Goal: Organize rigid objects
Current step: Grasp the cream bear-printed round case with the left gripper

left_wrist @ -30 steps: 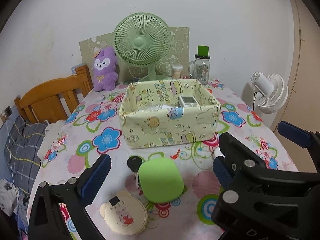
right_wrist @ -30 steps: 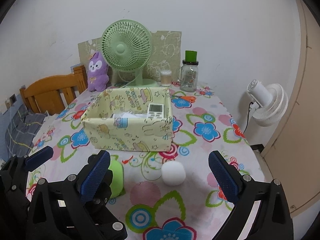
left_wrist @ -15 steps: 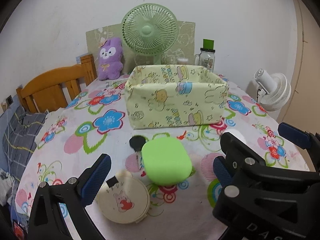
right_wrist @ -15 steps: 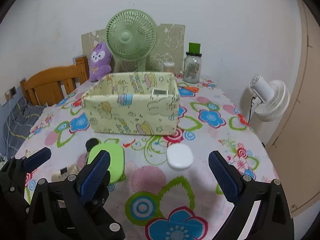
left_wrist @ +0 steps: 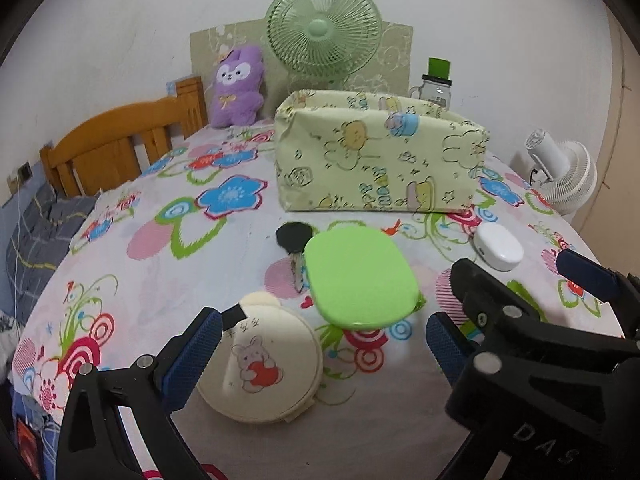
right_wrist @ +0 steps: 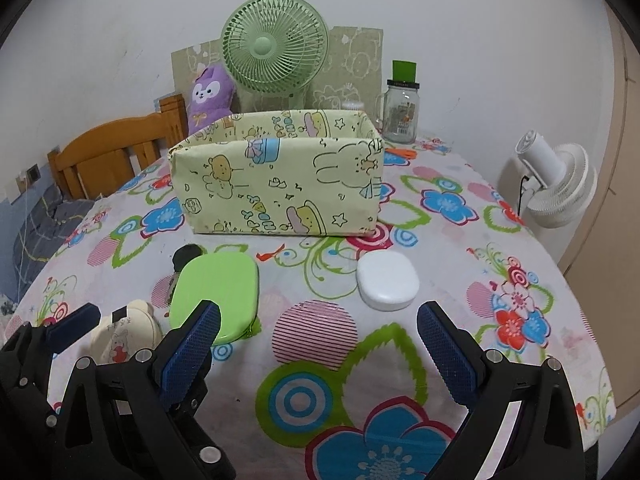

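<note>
While both grippers hover low over the near edge of the table [right_wrist: 460, 240], neither has hold of anything.

Left gripper [left_wrist: 316, 344]: jaws spread wide, blue pads apart, nothing between them. It sits just above the round cream pouch [left_wrist: 260, 364] w/ a bunny print; its left finger [left_wrist: 192, 360] overlaps the pouch's left edge in view, contact cannot be told.

Right gripper [right_wrist: 318, 350]: jaws also wide apart, empty, over a bare patch of floral tablecloth. In the left wrist view it shows at lower right [left_wrist: 508, 296].

Object positions:
- Green case [left_wrist: 360, 278]: flat on the cloth, just beyond the cream pouch, approx. between the two grippers.
- Black-headed key [left_wrist: 295, 240]: partly tucked under the green case's left edge.
- White case [right_wrist: 387, 280]: right of the green case, apart from it, ahead of the right gripper.
- Yellow cartoon-print box [right_wrist: 280, 176]: upright, open top, behind all small items, near table centre. Contents not visible from either view.

Background ref.: green fan [right_wrist: 275, 50], purple plush [right_wrist: 210, 96] and glass jar [right_wrist: 400, 114] w/ green lid stand behind the box by the wall. White fan [right_wrist: 556, 184] stands off the table to the right; wooden chair [left_wrist: 116, 144] at left.
</note>
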The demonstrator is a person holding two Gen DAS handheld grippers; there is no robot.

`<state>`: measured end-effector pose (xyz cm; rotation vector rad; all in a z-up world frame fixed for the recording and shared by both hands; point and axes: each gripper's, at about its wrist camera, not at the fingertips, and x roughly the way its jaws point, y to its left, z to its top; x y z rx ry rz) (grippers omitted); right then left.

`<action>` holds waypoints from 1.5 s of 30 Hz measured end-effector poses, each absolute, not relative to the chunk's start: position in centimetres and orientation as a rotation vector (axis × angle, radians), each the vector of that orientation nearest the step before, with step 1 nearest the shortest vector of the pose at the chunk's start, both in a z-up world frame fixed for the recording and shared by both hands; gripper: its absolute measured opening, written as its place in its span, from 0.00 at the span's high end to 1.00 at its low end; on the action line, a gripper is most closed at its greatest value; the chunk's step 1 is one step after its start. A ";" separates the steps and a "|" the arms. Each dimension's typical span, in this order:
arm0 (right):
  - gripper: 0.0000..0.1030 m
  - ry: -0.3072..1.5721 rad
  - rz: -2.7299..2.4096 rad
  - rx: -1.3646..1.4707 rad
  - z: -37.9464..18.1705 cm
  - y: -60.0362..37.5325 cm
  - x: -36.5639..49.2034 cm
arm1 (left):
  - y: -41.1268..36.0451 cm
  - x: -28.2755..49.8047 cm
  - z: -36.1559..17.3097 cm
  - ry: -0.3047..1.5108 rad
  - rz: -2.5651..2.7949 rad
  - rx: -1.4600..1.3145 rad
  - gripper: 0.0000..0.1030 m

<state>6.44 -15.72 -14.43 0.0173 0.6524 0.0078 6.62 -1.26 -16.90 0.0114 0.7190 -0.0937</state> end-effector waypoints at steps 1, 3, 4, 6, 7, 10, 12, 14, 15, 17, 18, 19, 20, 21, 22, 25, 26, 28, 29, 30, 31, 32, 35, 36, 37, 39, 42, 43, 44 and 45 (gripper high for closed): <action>0.03 0.654 0.009 0.017 -14.6 -15.7 6.5 | -1.1 6.7 -17.1 0.724 -0.092 0.008 0.00; 0.03 0.657 0.014 0.012 -14.8 -15.5 6.6 | -0.5 6.9 -17.5 0.738 -0.083 -0.007 0.00; 0.03 0.658 0.017 0.010 -14.9 -15.4 6.6 | -0.3 7.0 -17.7 0.746 -0.082 -0.014 0.00; 0.03 0.661 0.021 0.004 -15.2 -15.2 6.8 | 0.2 7.2 -18.1 0.760 -0.078 -0.031 0.00; 0.03 0.665 0.023 0.003 -15.3 -15.1 6.9 | 0.2 7.1 -18.2 0.750 -0.065 -0.020 0.00; 0.03 0.676 0.025 -0.002 -15.7 -14.9 7.2 | 0.1 7.2 -18.3 0.746 -0.064 0.006 0.00; 0.03 0.683 0.023 -0.010 -16.0 -14.6 7.4 | 0.1 7.1 -18.4 0.744 -0.057 0.021 0.00; 0.03 0.688 0.024 -0.018 -16.2 -14.3 7.6 | 0.1 7.1 -18.5 0.743 -0.047 0.035 0.00; 0.03 0.689 0.024 -0.022 -16.3 -14.2 7.7 | 0.2 7.1 -18.6 0.742 -0.043 0.037 0.00; 0.03 0.692 0.023 -0.029 -16.4 -13.9 7.8 | 0.6 7.2 -18.6 0.743 -0.041 0.030 0.00; 0.03 0.692 0.023 -0.029 -16.4 -13.8 7.8 | 0.8 7.2 -18.6 0.742 -0.033 0.033 0.00; 0.03 0.691 0.024 -0.028 -16.4 -13.7 7.8 | 1.1 7.3 -18.6 0.742 -0.025 0.029 0.00; 0.03 0.690 0.024 -0.026 -16.4 -13.6 7.8 | 1.3 7.4 -18.7 0.748 -0.023 0.022 0.00; 0.03 0.690 0.024 -0.026 -16.4 -13.5 7.8 | 1.6 7.6 -18.9 0.757 -0.020 0.013 0.00; 0.03 0.689 0.025 -0.027 -16.4 -13.4 7.8 | 1.9 7.7 -19.0 0.768 -0.019 0.001 0.02; 0.03 0.693 0.029 -0.003 -16.4 -13.4 7.8 | 2.1 8.0 -19.1 0.792 -0.028 -0.012 0.02; 0.03 0.698 0.029 -0.002 -16.5 -13.4 8.0 | 2.0 8.0 -19.1 0.790 -0.031 -0.006 0.05; 0.03 0.706 0.032 0.000 -16.6 -13.4 8.1 | 1.9 7.8 -19.1 0.787 -0.036 -0.007 0.09; 0.03 0.709 0.031 0.001 -16.7 -13.4 8.2 | 1.8 7.7 -19.1 0.783 -0.035 -0.008 0.15; 0.03 0.711 0.030 0.001 -16.7 -13.4 8.3 | 1.7 7.6 -19.0 0.781 -0.042 -0.006 0.18; 0.03 0.714 0.030 0.002 -16.7 -13.4 8.3 | 1.6 7.6 -18.9 0.784 -0.045 -0.003 0.18; 0.03 0.718 0.027 0.000 -16.7 -13.4 8.3 | 1.6 7.5 -18.9 0.783 -0.045 -0.004 0.18; 0.03 0.719 0.023 -0.007 -16.7 -13.4 8.2 | 1.5 7.4 -18.8 0.780 -0.042 0.001 0.18; 0.03 0.720 0.023 -0.006 -16.7 -13.5 8.2 | 1.4 7.4 -18.8 0.781 -0.043 0.001 0.18; 0.03 0.722 0.024 -0.003 -16.6 -13.6 8.2 | 1.3 7.3 -18.7 0.782 -0.048 -0.003 0.18; 0.03 0.718 0.018 -0.001 -16.4 -13.9 8.1 | 1.1 7.3 -18.5 0.782 -0.051 -0.001 0.18; 0.03 0.718 0.008 0.002 -16.2 -14.5 8.1 | 0.5 7.2 -18.0 0.770 -0.055 0.013 0.18; 0.03 0.719 0.005 0.006 -16.1 -14.8 8.2 | 0.3 7.2 -17.8 0.766 -0.058 0.017 0.18; 0.03 0.722 -0.002 0.012 -16.0 -15.0 8.3 | 0.0 7.3 -17.7 0.763 -0.061 0.022 0.18; 0.03 0.723 -0.008 0.017 -15.9 -15.3 8.4 | -0.3 7.5 -17.5 0.760 -0.063 0.027 0.18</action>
